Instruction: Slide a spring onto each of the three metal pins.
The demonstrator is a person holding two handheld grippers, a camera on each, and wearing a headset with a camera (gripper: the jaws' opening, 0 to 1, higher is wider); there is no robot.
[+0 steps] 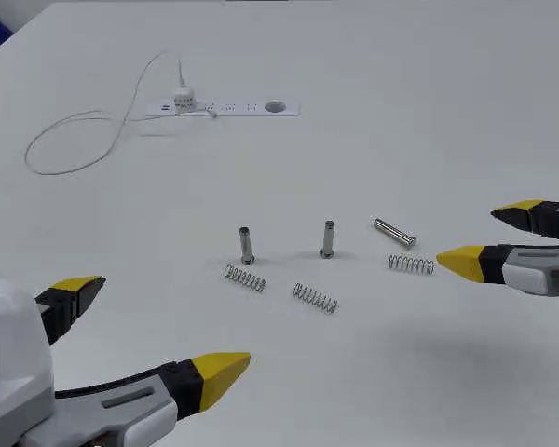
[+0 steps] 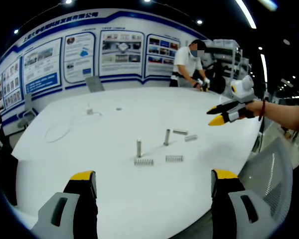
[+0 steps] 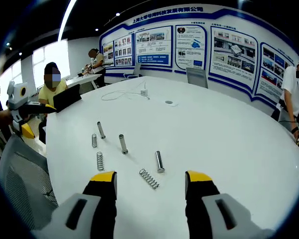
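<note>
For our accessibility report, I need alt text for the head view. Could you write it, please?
Three springs lie loose on a white table beside three metal pins: two stand upright, one lies flat. The open left gripper and open right gripper flank them, holding nothing.

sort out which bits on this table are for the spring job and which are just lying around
For the job: upright pins, lying pin, springs.
Lying about: power strip, white cable.
</note>
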